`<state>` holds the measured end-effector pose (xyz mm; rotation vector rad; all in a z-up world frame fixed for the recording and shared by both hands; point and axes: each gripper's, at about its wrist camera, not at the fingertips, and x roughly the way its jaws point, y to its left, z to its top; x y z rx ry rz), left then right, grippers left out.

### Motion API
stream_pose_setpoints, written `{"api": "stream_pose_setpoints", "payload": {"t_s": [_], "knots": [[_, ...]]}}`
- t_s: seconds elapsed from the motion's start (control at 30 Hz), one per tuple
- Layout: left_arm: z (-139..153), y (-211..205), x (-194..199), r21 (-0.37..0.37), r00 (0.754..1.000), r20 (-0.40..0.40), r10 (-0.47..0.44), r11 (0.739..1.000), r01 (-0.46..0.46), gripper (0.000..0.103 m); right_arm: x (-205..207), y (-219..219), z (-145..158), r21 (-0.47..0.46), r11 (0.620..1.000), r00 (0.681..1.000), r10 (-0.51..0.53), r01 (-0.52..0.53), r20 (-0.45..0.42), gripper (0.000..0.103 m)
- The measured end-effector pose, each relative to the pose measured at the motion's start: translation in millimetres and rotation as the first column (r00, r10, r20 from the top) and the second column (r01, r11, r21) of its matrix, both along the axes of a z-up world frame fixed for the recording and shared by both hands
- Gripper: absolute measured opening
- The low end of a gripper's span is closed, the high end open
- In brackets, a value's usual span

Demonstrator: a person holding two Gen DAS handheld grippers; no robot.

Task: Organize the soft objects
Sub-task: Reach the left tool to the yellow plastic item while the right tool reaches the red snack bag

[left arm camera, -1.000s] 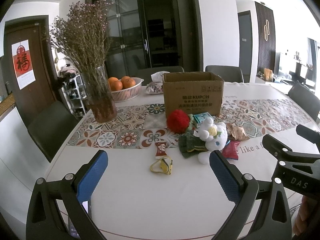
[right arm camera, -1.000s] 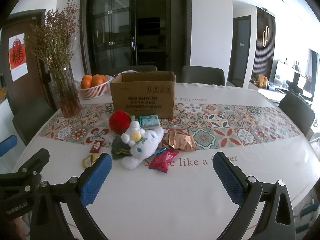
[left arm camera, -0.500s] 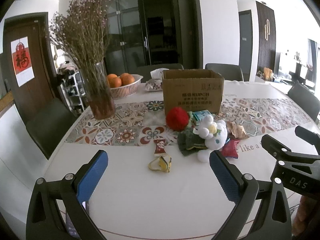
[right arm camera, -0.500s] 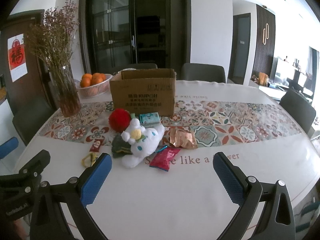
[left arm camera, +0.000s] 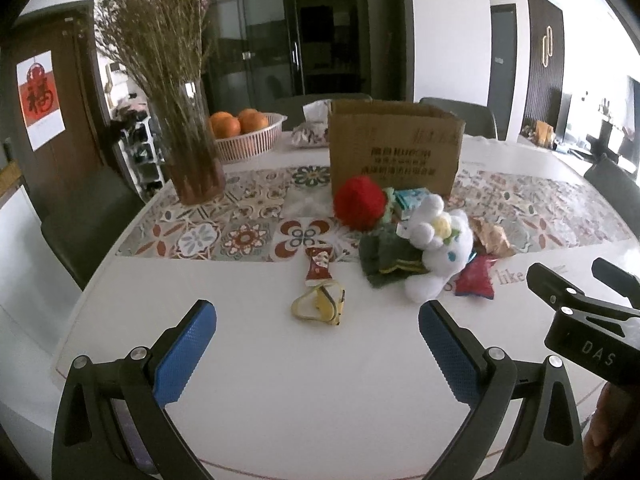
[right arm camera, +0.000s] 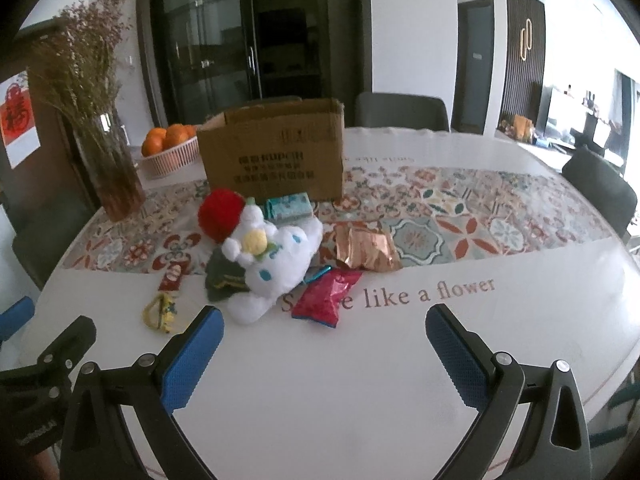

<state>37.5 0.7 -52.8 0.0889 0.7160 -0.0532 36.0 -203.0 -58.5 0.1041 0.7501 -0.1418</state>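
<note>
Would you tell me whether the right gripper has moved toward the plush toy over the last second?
Yes. In the right wrist view the right gripper has come forward: the plush toy and cardboard box both look larger and nearer its fingers than before.

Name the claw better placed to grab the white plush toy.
Probably right: the white plush toy lies just ahead of the open right claw, while in the left view it sits off to the open left claw's right.

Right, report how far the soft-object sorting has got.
Nothing looks done: the white plush, red pompom and green cloth all lie on the table before the cardboard box. Left tool and right tool are open, holding nothing. All the sorting remains.
</note>
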Motion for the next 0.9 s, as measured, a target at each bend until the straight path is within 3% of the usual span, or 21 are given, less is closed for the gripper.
{"api": "stream_pose_setpoints", "payload": {"t_s": [0.53, 0.9], "knots": [[-54, -1, 60, 0.008, 0.995, -0.044, 0.090, 0.996, -0.090, 0.103, 64, -10, -59, -0.005, 0.998, 0.991, -0.067, 0.067, -0.116, 0.094], [-89, 0, 87, 0.011, 0.982, -0.143, 0.123, 0.992, -0.123, 0.101, 92, -10, -88, -0.011, 0.997, 0.982, -0.072, 0.071, -0.173, 0.090]]}}
